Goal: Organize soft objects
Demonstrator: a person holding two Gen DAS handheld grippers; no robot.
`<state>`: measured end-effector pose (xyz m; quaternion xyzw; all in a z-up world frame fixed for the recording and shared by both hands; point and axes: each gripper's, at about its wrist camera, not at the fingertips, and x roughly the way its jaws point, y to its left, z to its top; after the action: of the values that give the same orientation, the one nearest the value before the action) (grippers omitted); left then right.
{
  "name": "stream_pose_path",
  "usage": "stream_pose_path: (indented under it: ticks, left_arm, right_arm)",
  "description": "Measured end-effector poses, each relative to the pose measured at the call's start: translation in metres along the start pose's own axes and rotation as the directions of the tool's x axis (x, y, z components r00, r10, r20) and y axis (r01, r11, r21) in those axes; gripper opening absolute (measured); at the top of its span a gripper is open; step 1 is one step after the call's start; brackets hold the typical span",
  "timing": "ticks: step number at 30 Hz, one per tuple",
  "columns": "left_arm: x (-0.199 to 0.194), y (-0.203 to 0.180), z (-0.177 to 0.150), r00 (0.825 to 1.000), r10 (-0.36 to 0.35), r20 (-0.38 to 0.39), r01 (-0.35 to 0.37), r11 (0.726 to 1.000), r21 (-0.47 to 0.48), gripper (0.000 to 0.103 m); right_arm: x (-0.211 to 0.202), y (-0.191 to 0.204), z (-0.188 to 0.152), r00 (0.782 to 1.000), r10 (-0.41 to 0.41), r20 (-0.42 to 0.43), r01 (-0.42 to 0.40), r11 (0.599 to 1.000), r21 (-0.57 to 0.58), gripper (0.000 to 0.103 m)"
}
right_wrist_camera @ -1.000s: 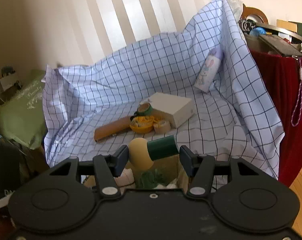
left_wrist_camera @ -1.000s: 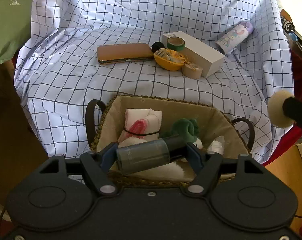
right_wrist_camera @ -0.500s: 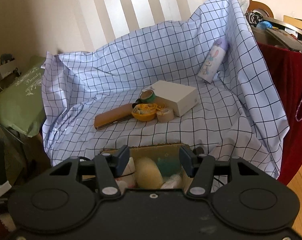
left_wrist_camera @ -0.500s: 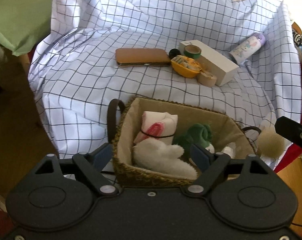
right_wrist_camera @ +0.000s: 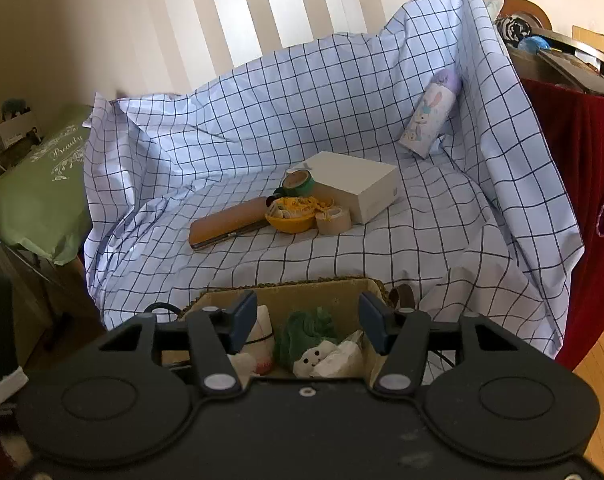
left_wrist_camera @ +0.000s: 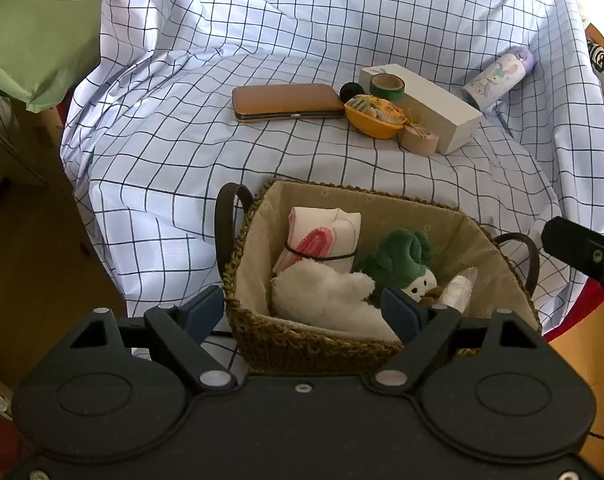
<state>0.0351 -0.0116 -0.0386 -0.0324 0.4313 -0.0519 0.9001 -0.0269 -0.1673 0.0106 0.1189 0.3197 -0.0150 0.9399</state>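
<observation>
A woven basket (left_wrist_camera: pixel 366 192) with dark handles sits at the front edge of the checked sheet. Inside lie a rolled white-and-pink cloth (left_wrist_camera: pixel 322 236), a white plush (left_wrist_camera: pixel 326 296), a green plush with a white face (left_wrist_camera: pixel 398 256) and a white packet (left_wrist_camera: pixel 458 288). My left gripper (left_wrist_camera: pixel 302 310) is open wide, straddling the basket's near left corner and holding nothing. My right gripper (right_wrist_camera: pixel 308 314) hovers over the basket (right_wrist_camera: pixel 285 286); its jaws are opening with nothing between them. One of its fingers (left_wrist_camera: pixel 574 248) shows at the right of the left wrist view.
Further back on the sheet lie a brown case (left_wrist_camera: pixel 285 102), a yellow bowl (left_wrist_camera: pixel 374 116), green tape (left_wrist_camera: pixel 386 86), beige tape (left_wrist_camera: pixel 418 140), a white box (left_wrist_camera: pixel 434 112) and a pastel bottle (left_wrist_camera: pixel 498 80). A green cushion (left_wrist_camera: pixel 29 32) lies left; a red drape (right_wrist_camera: pixel 574 160) hangs right.
The greenish cylinder that was between my left jaws is gone and those jaws stand wider. The cream ball at my right gripper sank toward the basket and is out of sight.
</observation>
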Motion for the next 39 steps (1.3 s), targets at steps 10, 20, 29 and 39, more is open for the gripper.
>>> stream_pose_path:
  ticks: [10, 20, 29, 39]
  left_arm:
    - [0.0, 0.0, -0.002, 1.0, 0.002, -0.004, -0.002, 1.0, 0.006, 0.082]
    - [-0.003, -0.001, -0.003, 1.0, 0.005, 0.005, -0.005, 1.0, 0.018, 0.082]
    - [-0.009, -0.007, -0.005, 0.999, 0.023, 0.039, -0.025, 0.998, 0.051, 0.082]
    - [-0.017, -0.011, -0.005, 0.996, 0.025, 0.087, -0.032, 0.997, 0.072, 0.09]
  right_arm:
    - [0.005, -0.003, -0.002, 0.999, -0.014, -0.032, 0.015, 1.0, 0.014, 0.069]
    - [0.004, -0.007, -0.003, 0.998, -0.043, -0.039, 0.044, 0.999, 0.021, 0.08]
    - [0.0, -0.009, -0.003, 0.996, -0.088, -0.02, 0.088, 0.996, -0.012, 0.091]
    - [-0.005, -0.011, -0.003, 0.996, -0.083, -0.009, 0.083, 0.996, -0.036, 0.103]
